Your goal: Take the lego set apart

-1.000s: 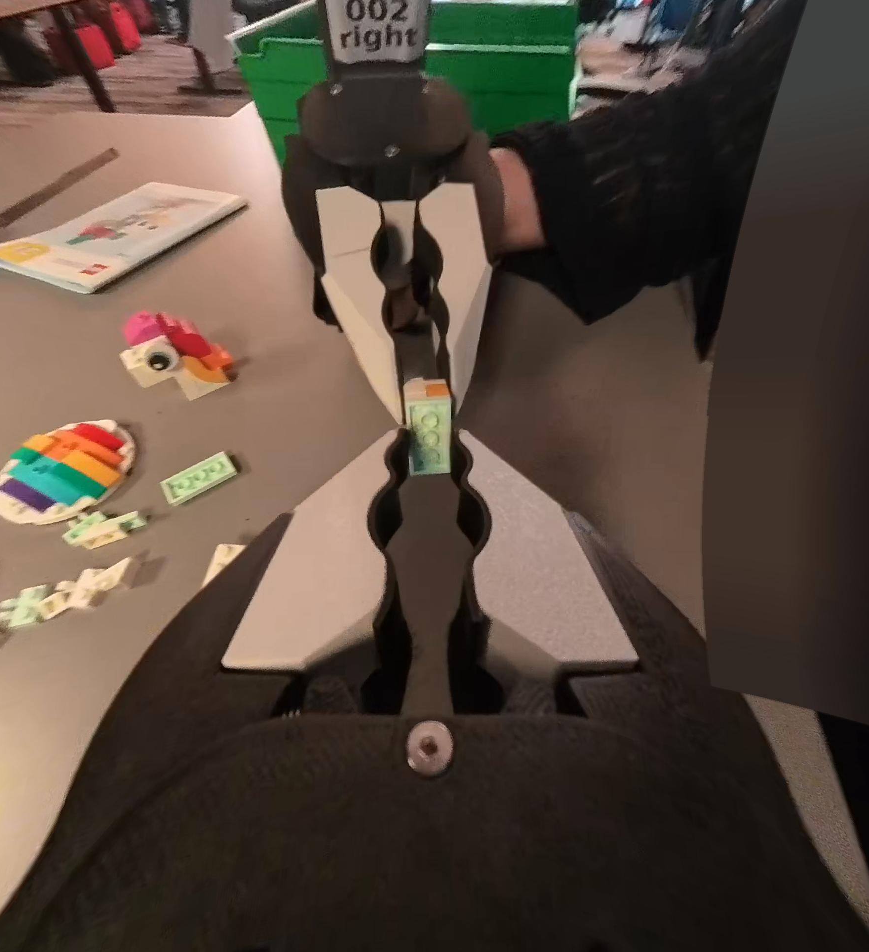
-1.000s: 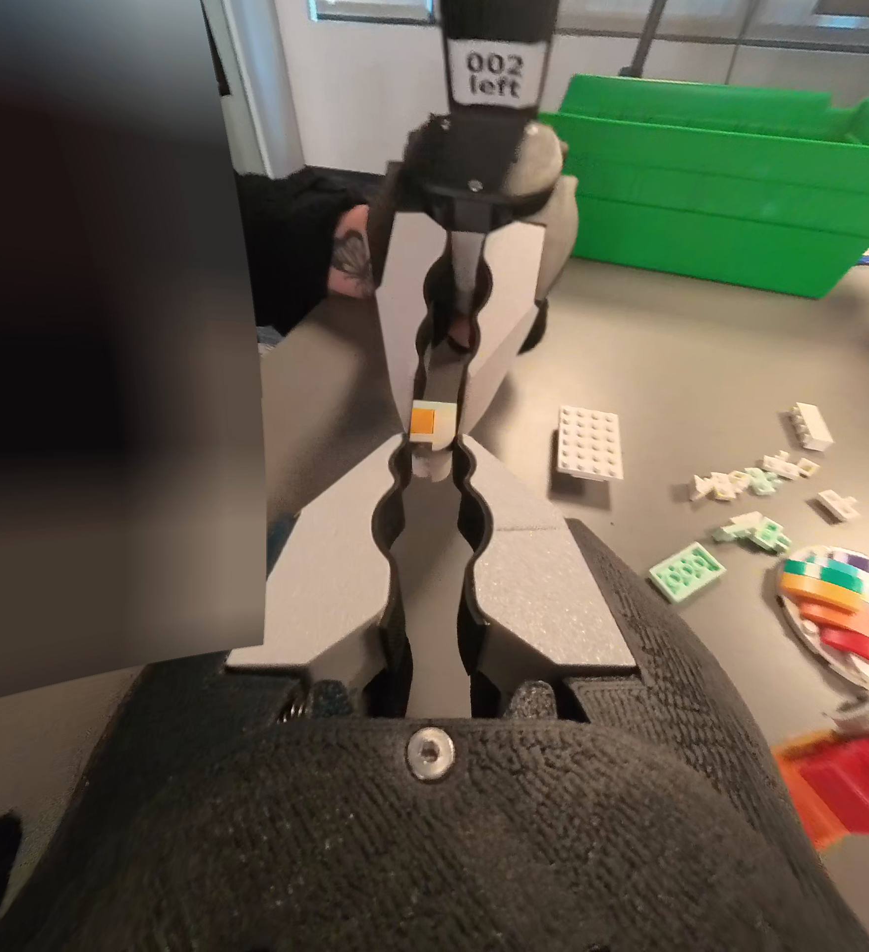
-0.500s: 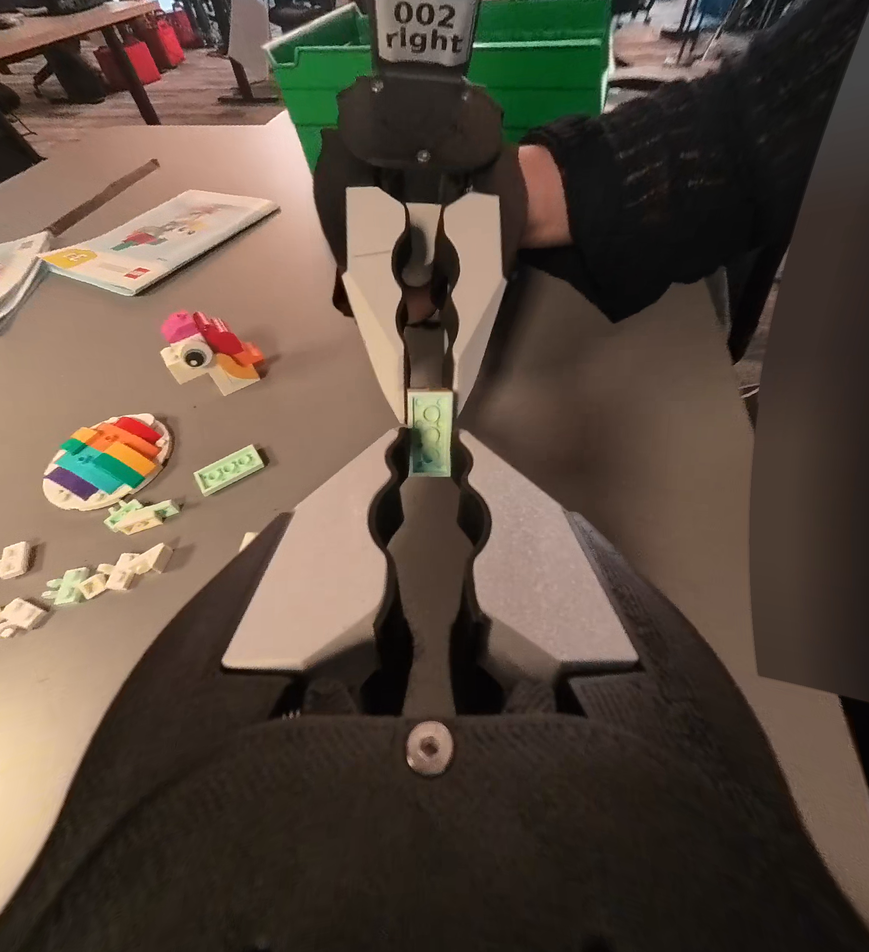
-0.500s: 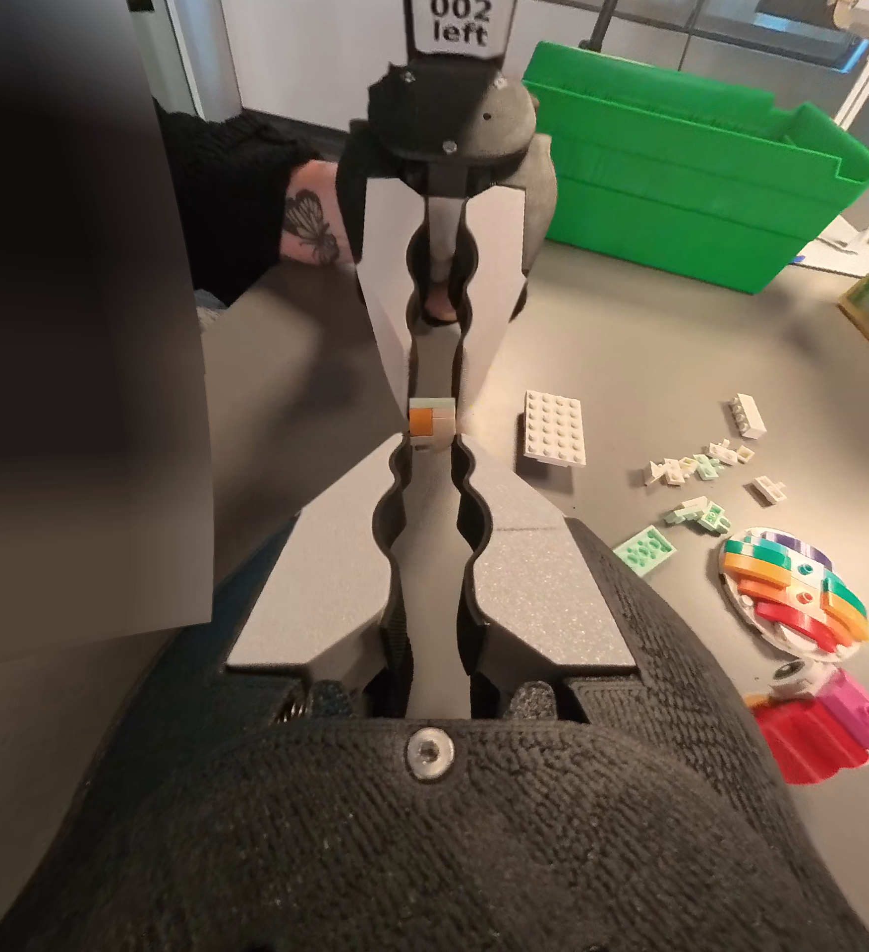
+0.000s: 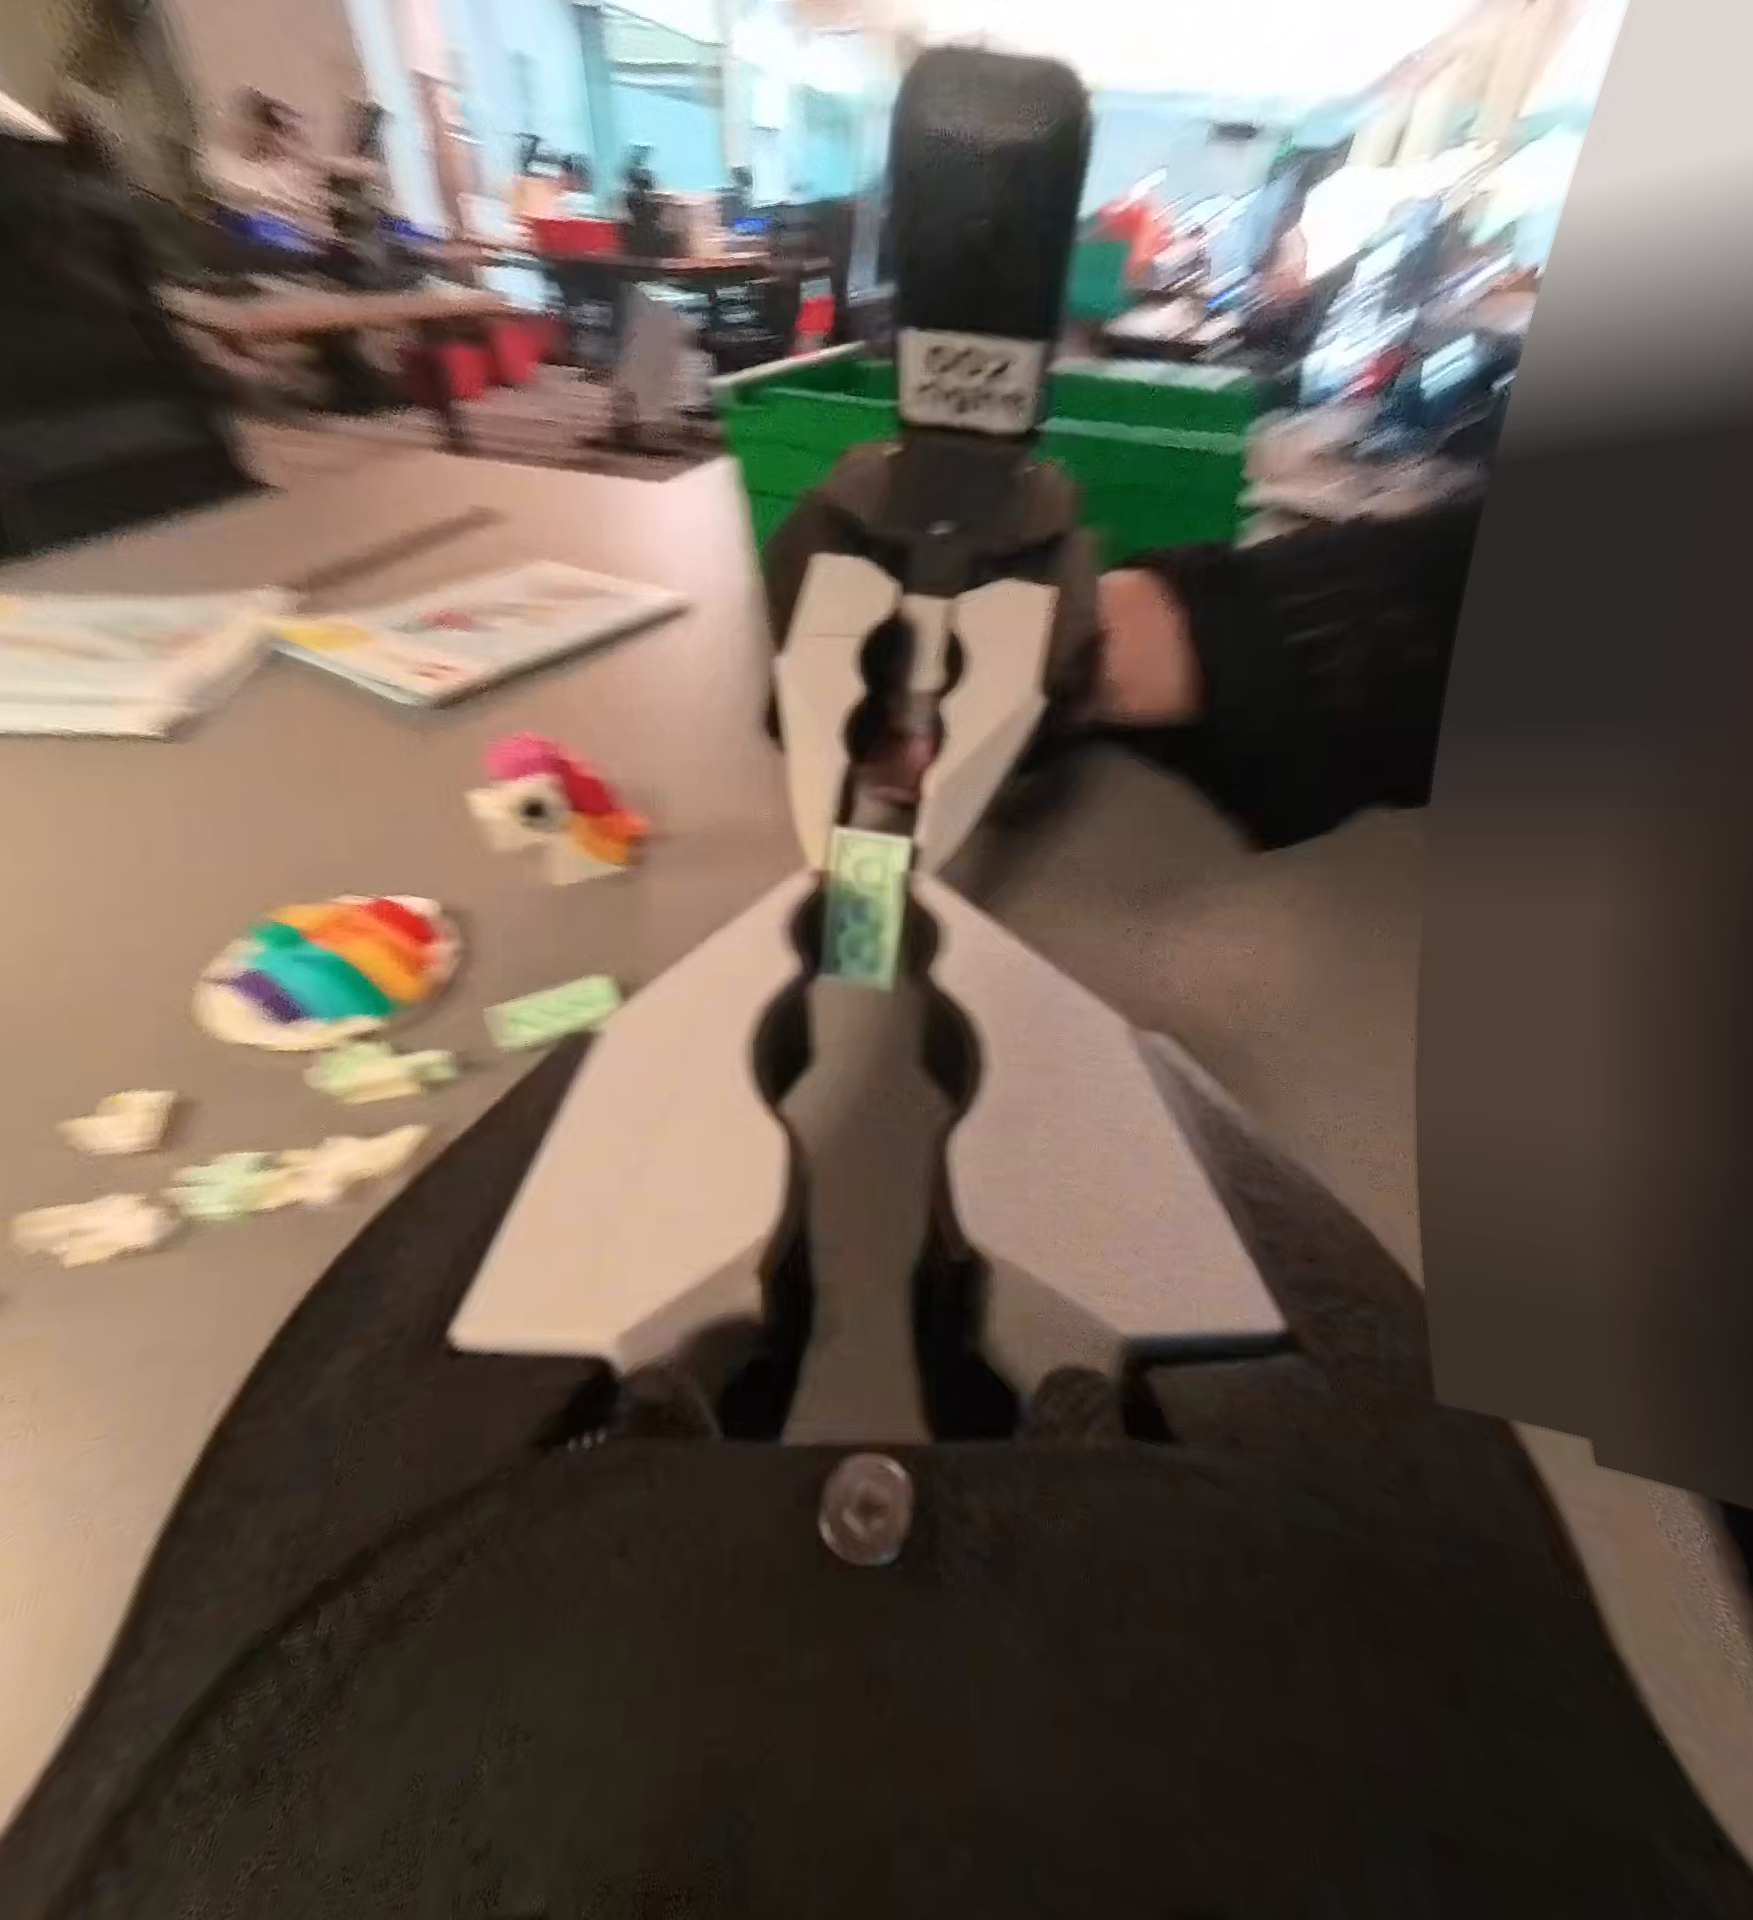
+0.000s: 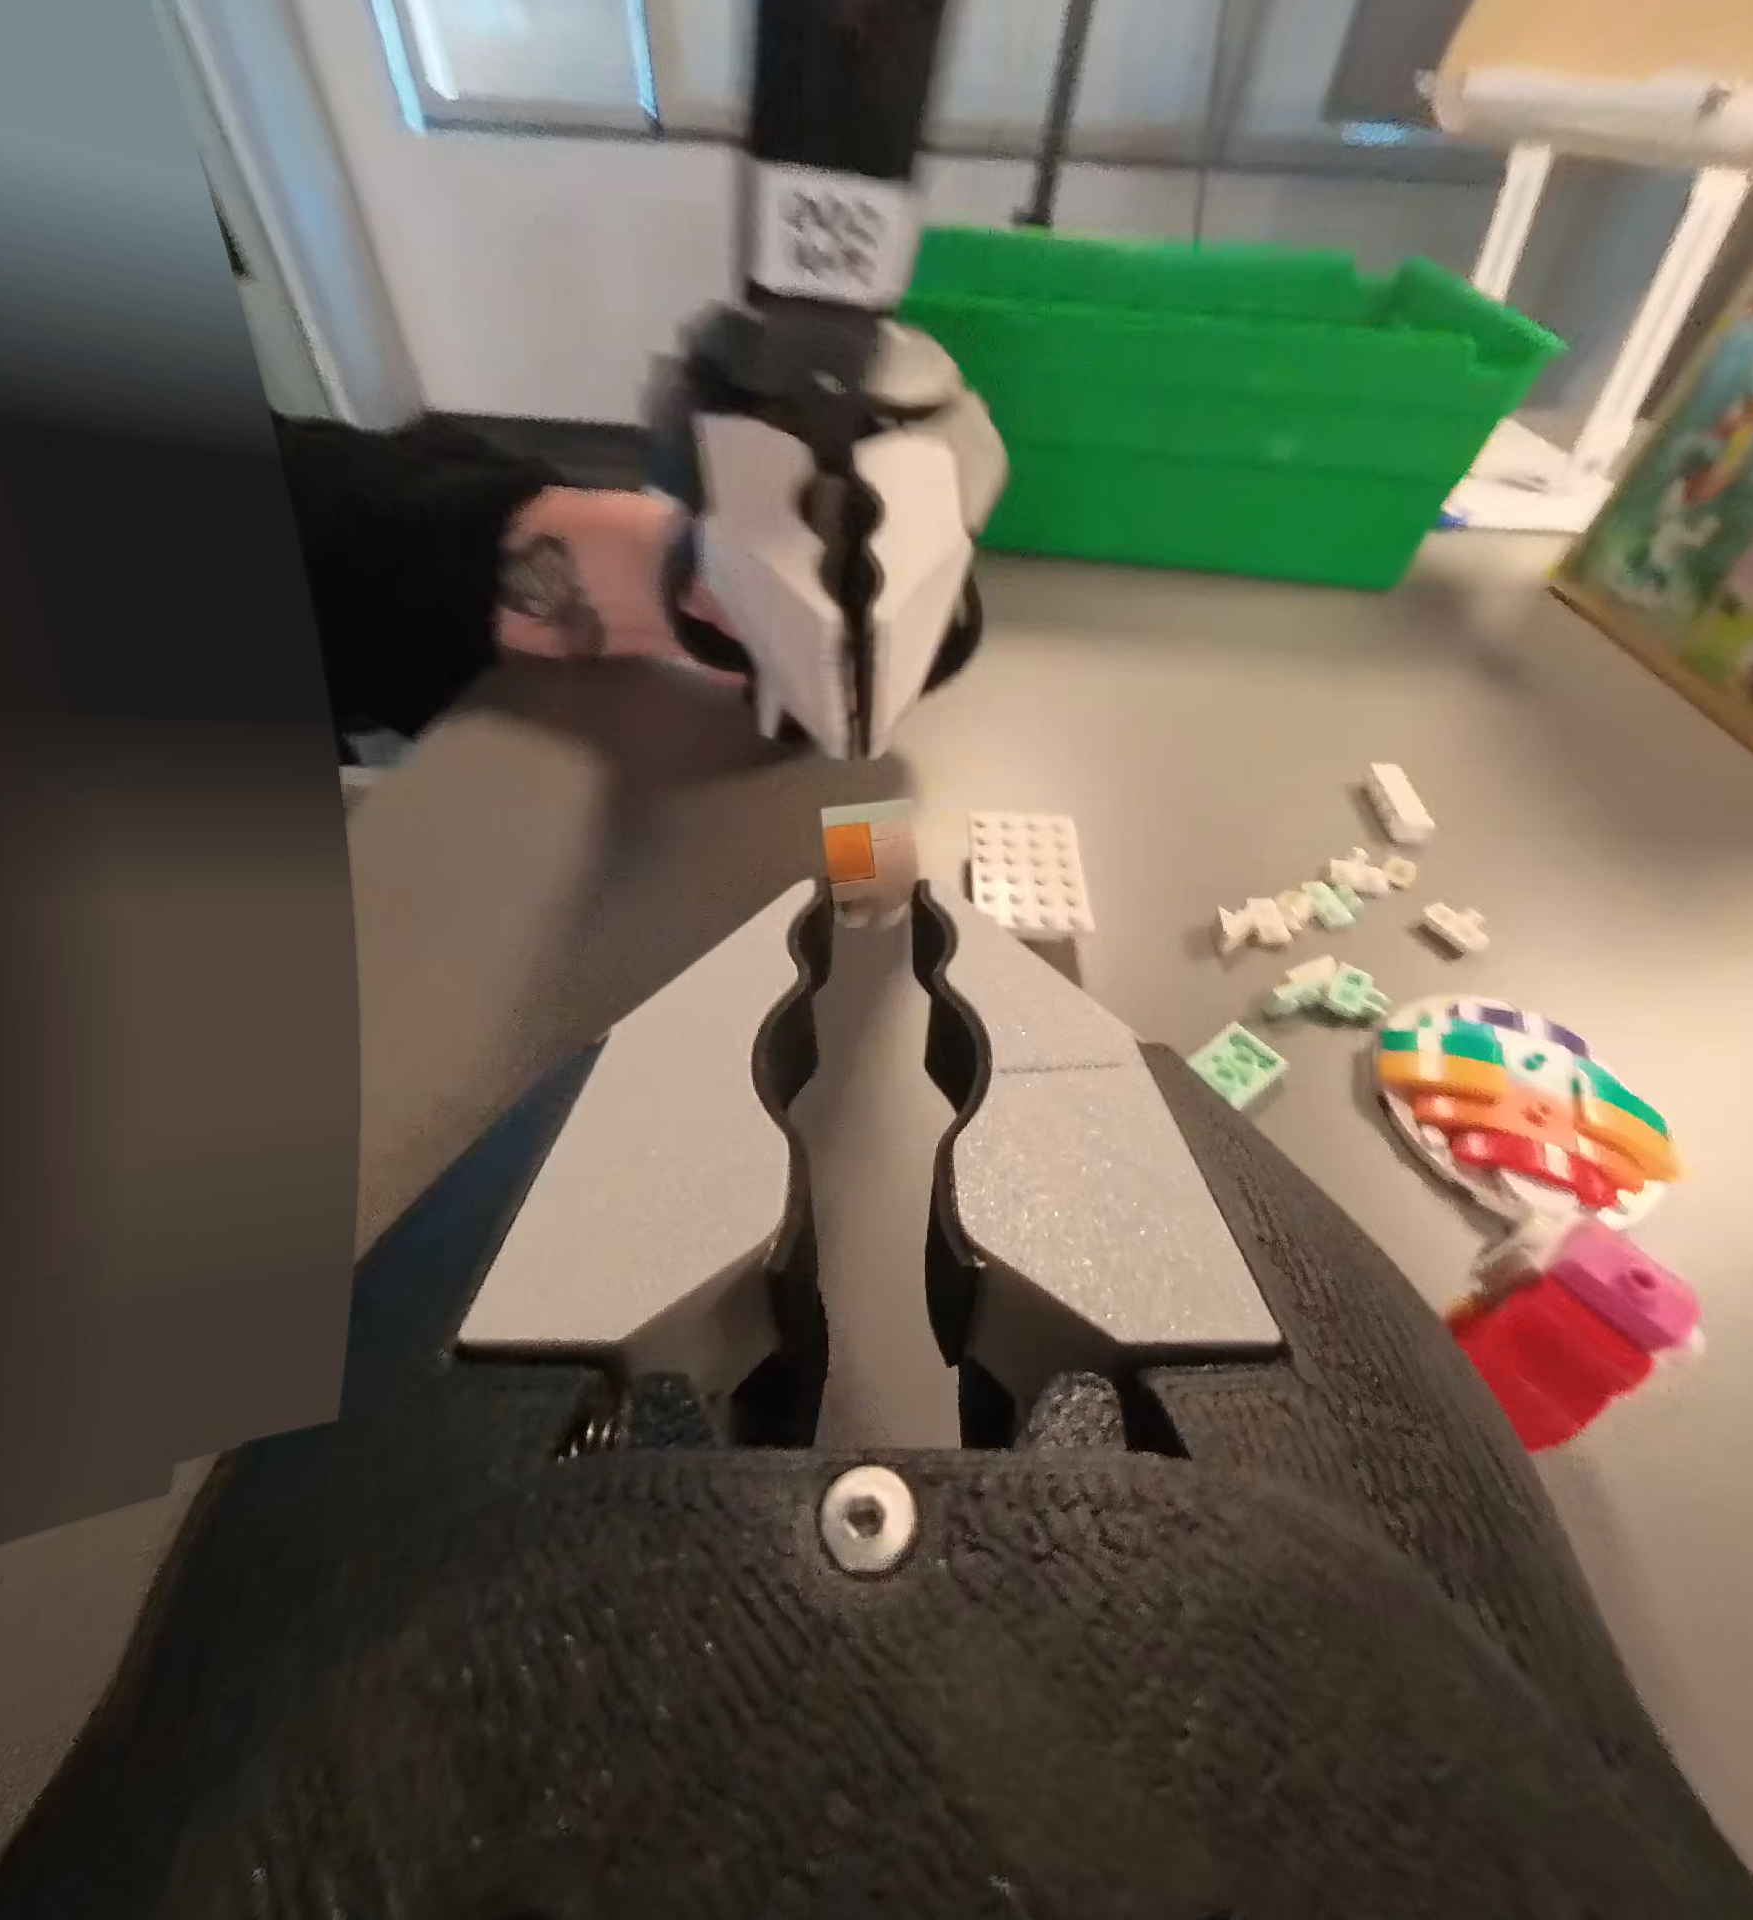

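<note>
The left gripper [image 5: 867, 896] points up the centre of its own frame, jaws clamped on the sides of a mint green plate [image 5: 861, 920], studs facing the camera. Holding it by the edges probably leaves the studded face free and gives leverage against the joint. Opposite it, the right gripper [image 5: 874, 831] points back toward the camera. Its tips meet the top edge of the plate in this view, so blur and overlap hide whether the two pieces are joined.

In the right wrist view the right gripper [image 6: 867, 896] is closed on the lower part of a small white block with an orange face [image 6: 864, 857] and a mint layer on top, held above the table [image 6: 1215, 727] at frame centre. The left gripper [image 6: 856, 743] sits just above and behind the block and clear of it. Its fingers look nearly together, and motion blur hides what is between them. This looks like a pull-apart, one gripper anchoring the block while the other draws away, but the two views do not settle how far it has gone.

The rest of the lego set lies loose on the table, apparently laid out as each piece came free:
- a rainbow disc [image 6: 1521, 1117]
- a pink and red bird head [image 5: 555, 821]
- a loose mint plate [image 5: 552, 1010]
- a white studded plate [image 6: 1028, 868]
- small white and mint bits [image 6: 1308, 899]

A green bin [image 6: 1215, 416] stands behind, and booklets [image 5: 477, 623] lie at the left wrist view's upper left.
</note>
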A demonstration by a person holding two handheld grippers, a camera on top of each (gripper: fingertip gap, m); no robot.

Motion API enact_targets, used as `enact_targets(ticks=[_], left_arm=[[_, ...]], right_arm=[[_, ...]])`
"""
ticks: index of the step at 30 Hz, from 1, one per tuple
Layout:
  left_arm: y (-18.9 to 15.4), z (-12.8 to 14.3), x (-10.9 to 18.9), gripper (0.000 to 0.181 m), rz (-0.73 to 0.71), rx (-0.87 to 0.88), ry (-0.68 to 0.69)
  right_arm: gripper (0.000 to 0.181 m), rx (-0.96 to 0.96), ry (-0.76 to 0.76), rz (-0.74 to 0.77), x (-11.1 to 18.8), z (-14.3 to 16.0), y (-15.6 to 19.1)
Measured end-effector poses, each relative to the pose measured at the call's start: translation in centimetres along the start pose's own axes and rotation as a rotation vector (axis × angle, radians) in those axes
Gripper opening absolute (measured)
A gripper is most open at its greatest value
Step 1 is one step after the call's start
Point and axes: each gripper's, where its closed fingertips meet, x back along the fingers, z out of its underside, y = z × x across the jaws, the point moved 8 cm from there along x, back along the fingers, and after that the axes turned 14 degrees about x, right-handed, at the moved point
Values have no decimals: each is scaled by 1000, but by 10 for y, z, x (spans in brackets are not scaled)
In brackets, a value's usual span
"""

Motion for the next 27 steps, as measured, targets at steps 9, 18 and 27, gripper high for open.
enact_targets(ticks=[9, 18, 27], left_arm=[[-6, 9, -15, 10, -353, -321, 126], [-6, 10, -28, 6, -621, -489, 164], [-3, -2, -21, 3, -598, -346, 51]], right_arm=[[14, -68, 57, 117, -8, 2, -6], [14, -122, 101, 216, -10, 4, -11], [31, -178, 31, 342, -18, -4, -10]])
